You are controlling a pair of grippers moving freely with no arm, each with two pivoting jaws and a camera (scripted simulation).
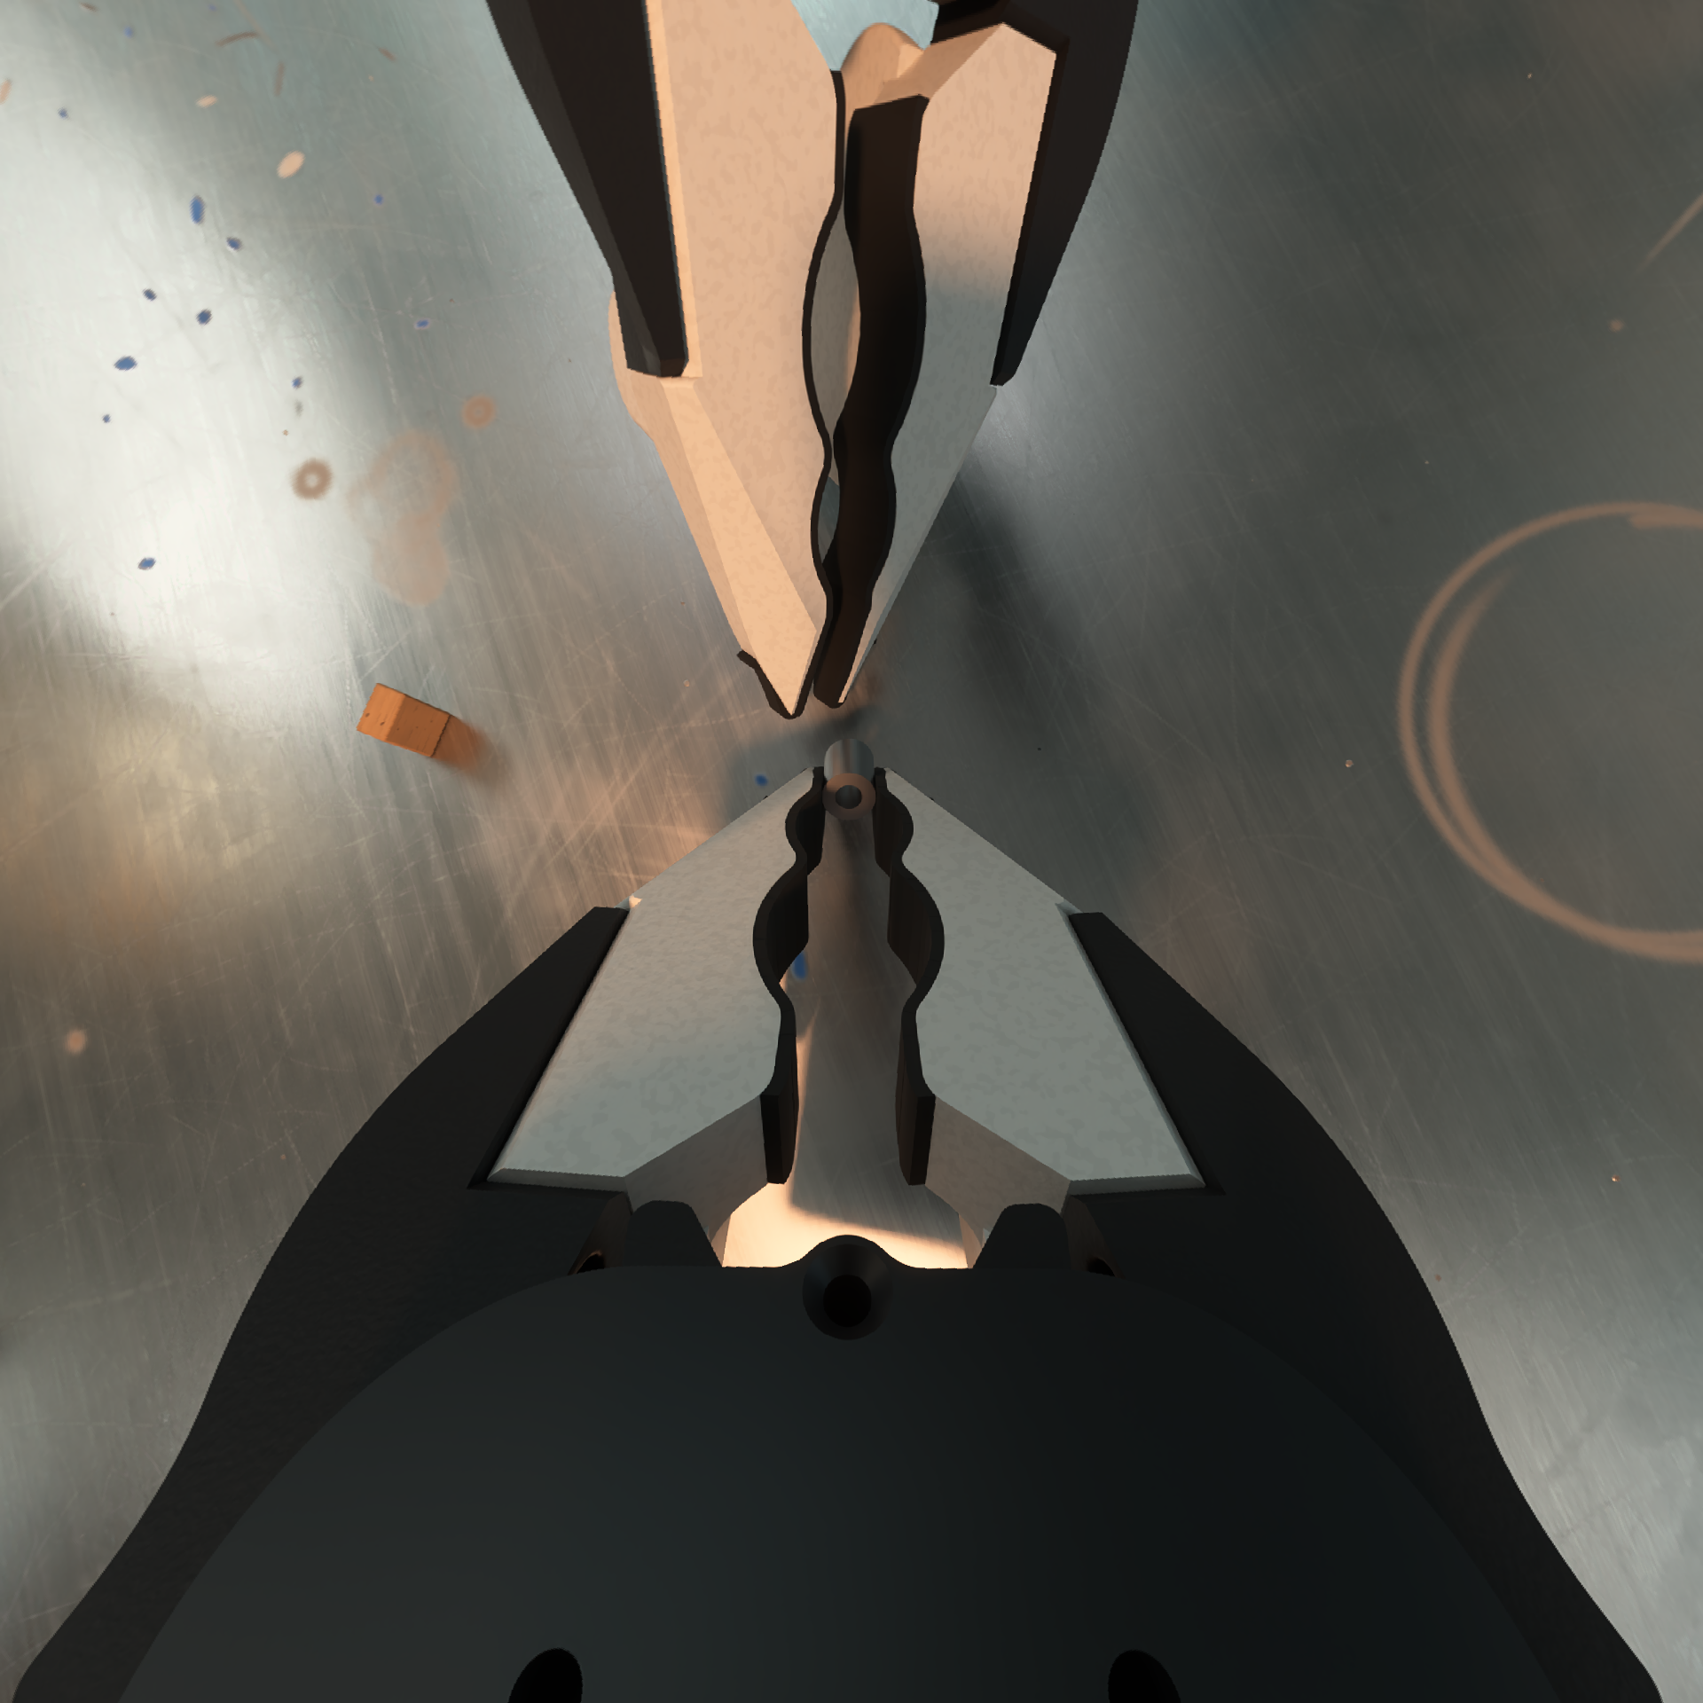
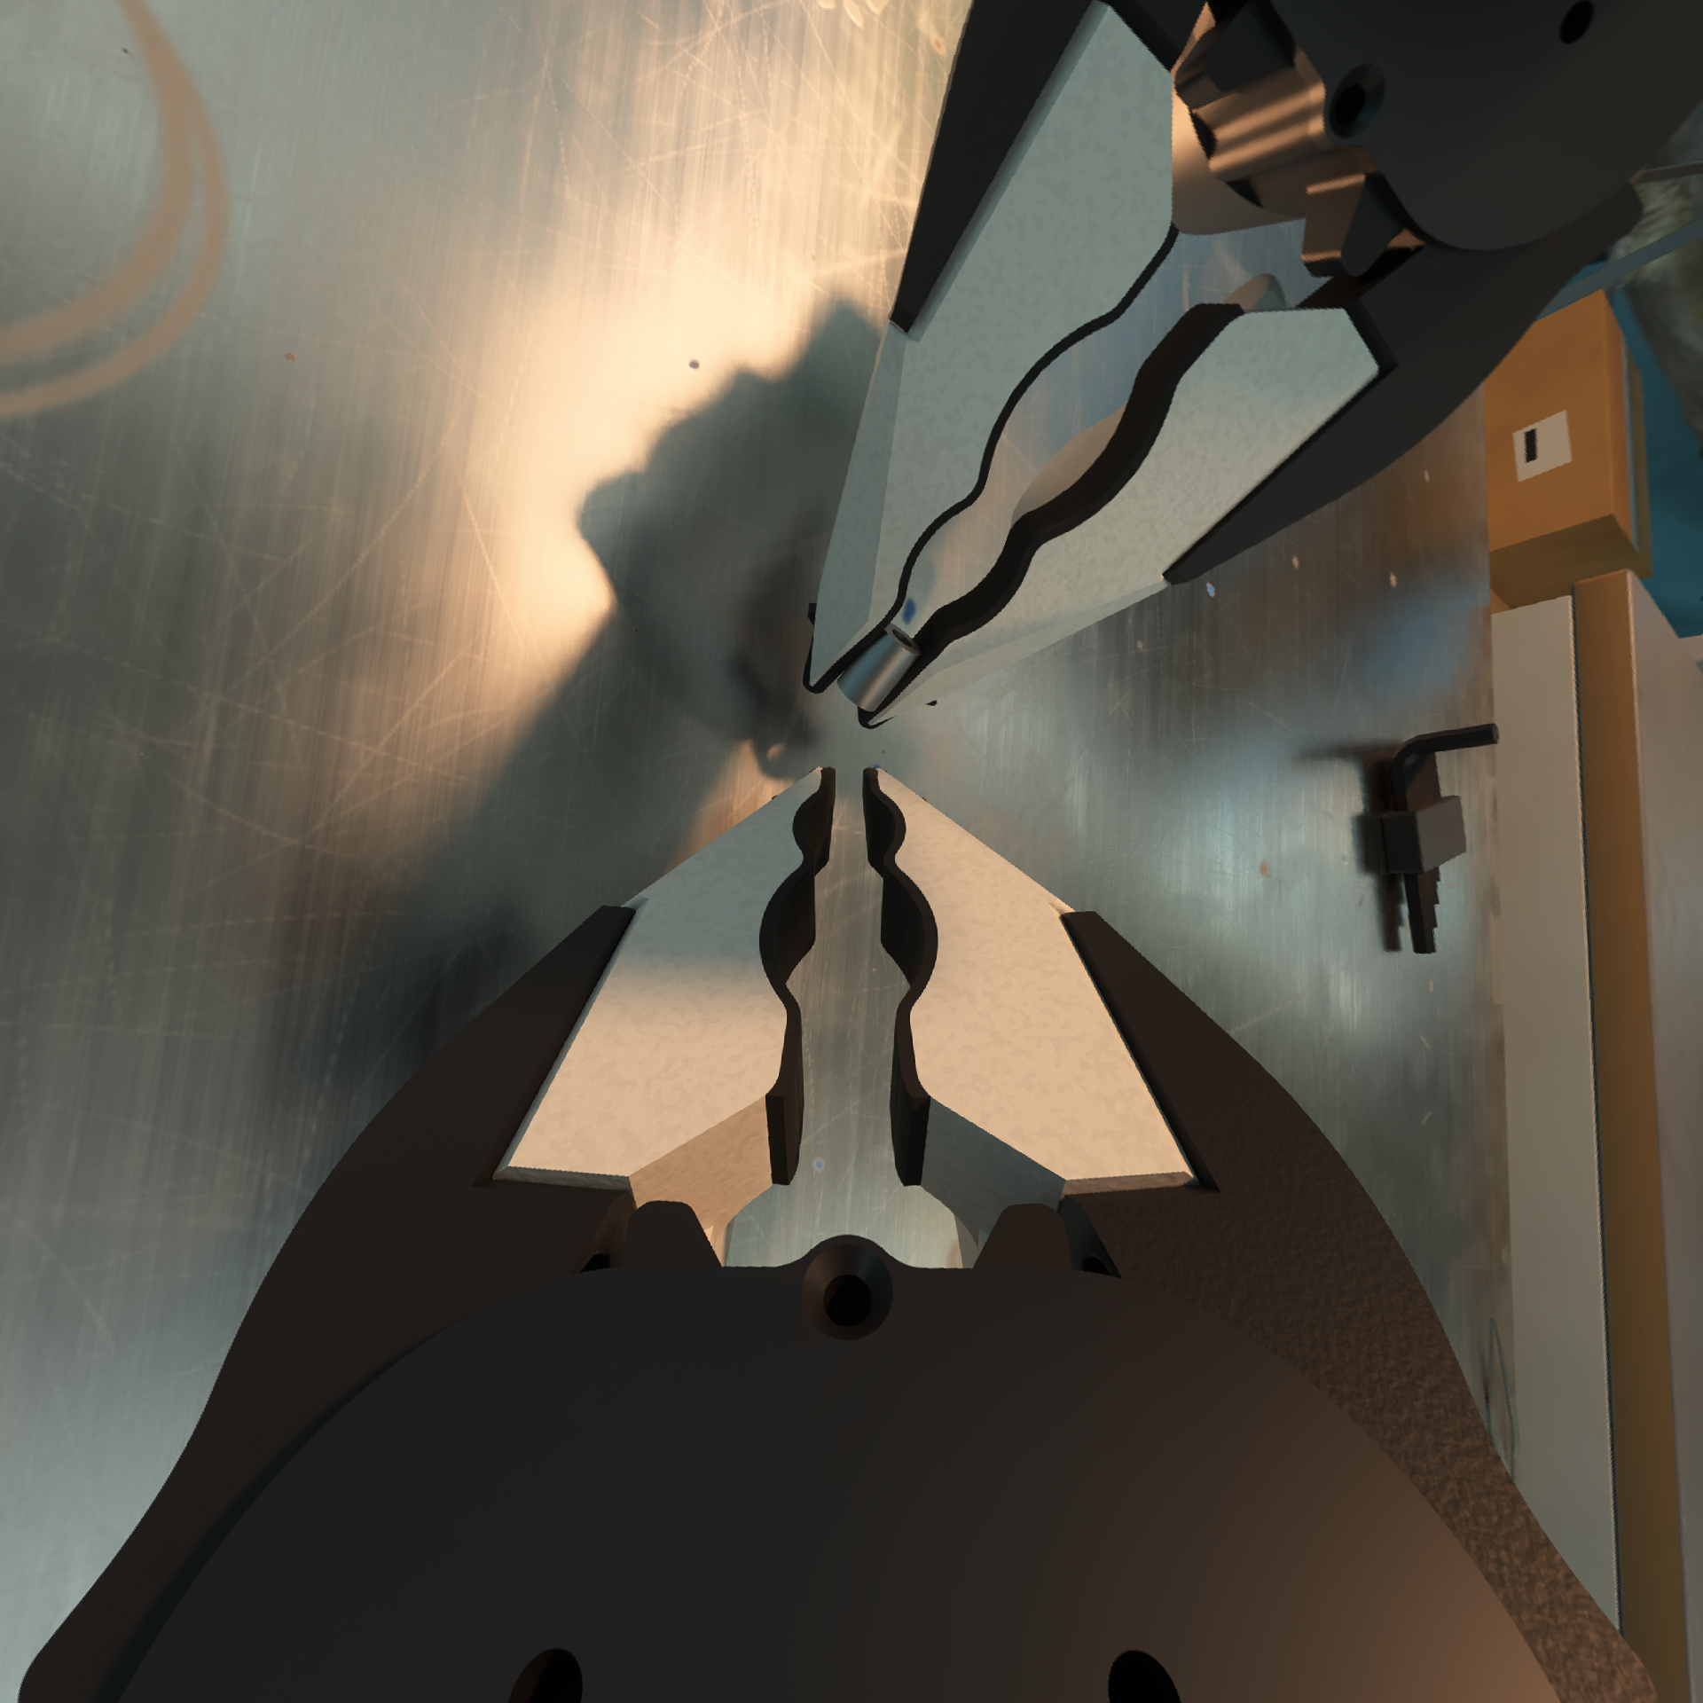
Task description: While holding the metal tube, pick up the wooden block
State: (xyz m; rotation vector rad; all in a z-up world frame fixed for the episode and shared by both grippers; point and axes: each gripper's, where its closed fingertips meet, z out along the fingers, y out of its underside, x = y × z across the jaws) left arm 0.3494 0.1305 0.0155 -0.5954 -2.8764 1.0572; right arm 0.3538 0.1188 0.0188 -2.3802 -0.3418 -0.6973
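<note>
My left gripper point(image 1: 848, 779) is shut on a short metal tube point(image 1: 848, 794) held at its fingertips, just above the metal table. The tube point(image 2: 885, 665) and the left gripper point(image 2: 871, 691) also show in the right wrist view, coming in from the upper right. My right gripper point(image 2: 849, 774) faces it tip to tip, its jaws nearly together with nothing between them; it also shows in the left wrist view point(image 1: 811, 705). A small orange wooden block point(image 1: 405, 722) lies on the table to the left of both grippers, apart from them. It does not show in the right wrist view.
The scratched metal table point(image 1: 1290, 1014) has ring stains point(image 1: 1438, 737) and blue specks. In the right wrist view, a black hex key set point(image 2: 1410, 829) lies near the table's right edge. A cardboard box point(image 2: 1557, 461) stands beyond that edge.
</note>
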